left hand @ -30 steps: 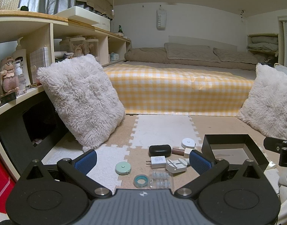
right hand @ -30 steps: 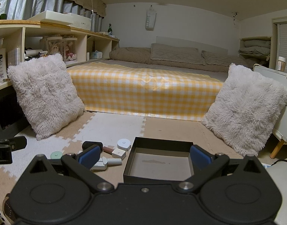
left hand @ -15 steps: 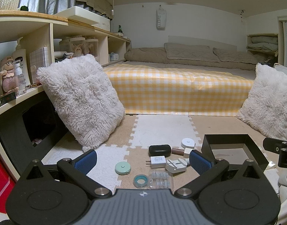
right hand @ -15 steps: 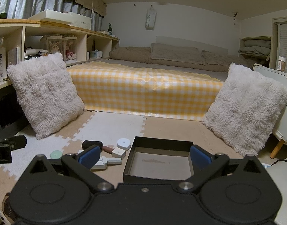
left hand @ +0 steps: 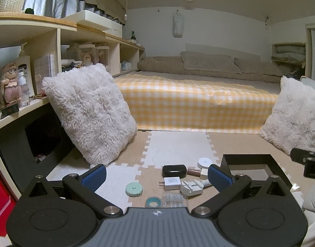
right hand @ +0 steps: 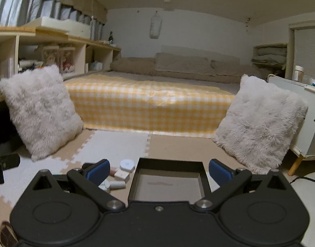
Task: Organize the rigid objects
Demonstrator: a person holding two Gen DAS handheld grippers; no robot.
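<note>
Black box (right hand: 167,182) sits between the wide-apart, empty right jaws; left jaws gape over small things (left hand: 173,182), so one could get knocked away.

My left gripper (left hand: 156,178) is spread wide, both blue pads (left hand: 95,176) apart and gripping nothing, held low and level pointing forward. My right gripper (right hand: 159,169) is the same: jaws wide apart, empty, low and level. Each gripper's tip shows at the other view's edge.
</note>
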